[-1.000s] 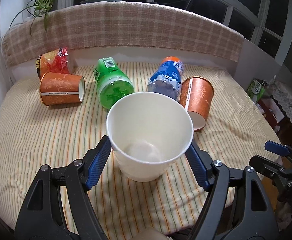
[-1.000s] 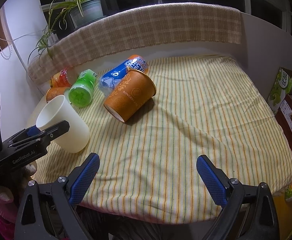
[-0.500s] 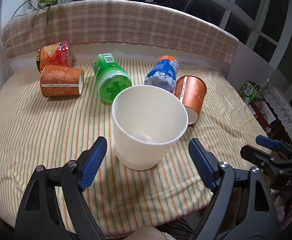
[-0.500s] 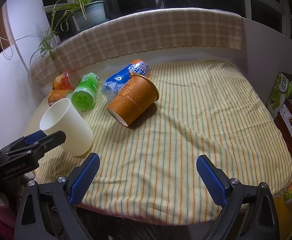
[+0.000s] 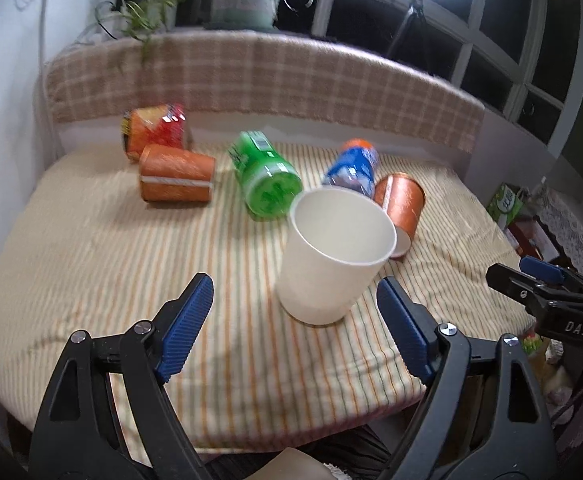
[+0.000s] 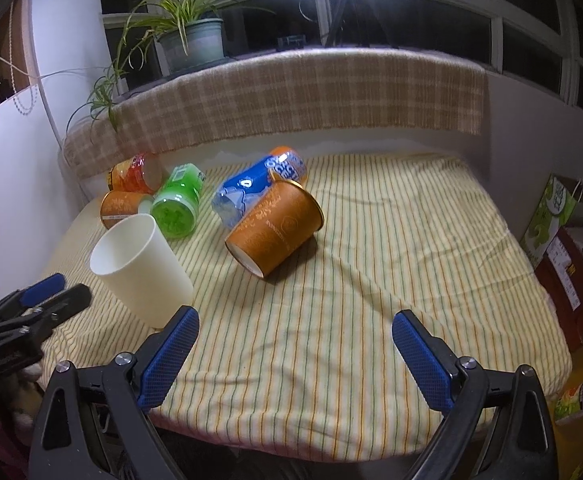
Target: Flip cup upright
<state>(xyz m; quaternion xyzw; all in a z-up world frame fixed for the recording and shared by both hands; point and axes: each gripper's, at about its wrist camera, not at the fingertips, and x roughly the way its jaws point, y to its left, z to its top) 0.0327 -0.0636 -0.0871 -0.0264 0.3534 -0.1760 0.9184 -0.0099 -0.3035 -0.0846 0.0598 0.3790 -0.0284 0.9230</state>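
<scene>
White plastic cup [image 5: 333, 256] stands mouth-up on the yellow striped cloth-covered tabletop [image 5: 91, 264], near the front edge, w/ a slight lean in the fisheye. So the flip on this one looks done, I'd say; we're in the release/retreat step.

Left tool [image 5: 295, 320] is spread wide, blue pads [image 5: 187, 320] on either side of the cup's base but clear of it, nothing gripped. Frame's a bit blurred, so it reads as being in motion.

Right tool [image 6: 295, 356] also spread, nothing betw. its pads, hovering over bare cloth at the front right, well apart from the cup.

Behind the white cup, all lying on their sides: an orange patterned paper cup [image 6: 275, 228] just beside a blue-labelled plastic bottle [image 6: 259, 184], a green plastic bottle [image 5: 267, 184], a second orange paper cup [image 5: 175, 178] at left and an orange-red snack canister [image 5: 151, 130] at the back.

Next move, my call: if more cups need righting, the near orange paper cup is the obvious one. It sits nearer the right tool's side. Approach needs pads across the cup's wall, not the rim, gentle squeeze since paper will dent, then rotate base-down. Watch the blue bottle touching or almost touching it; it could roll. Can't tell from here whether they're in contact.
</scene>
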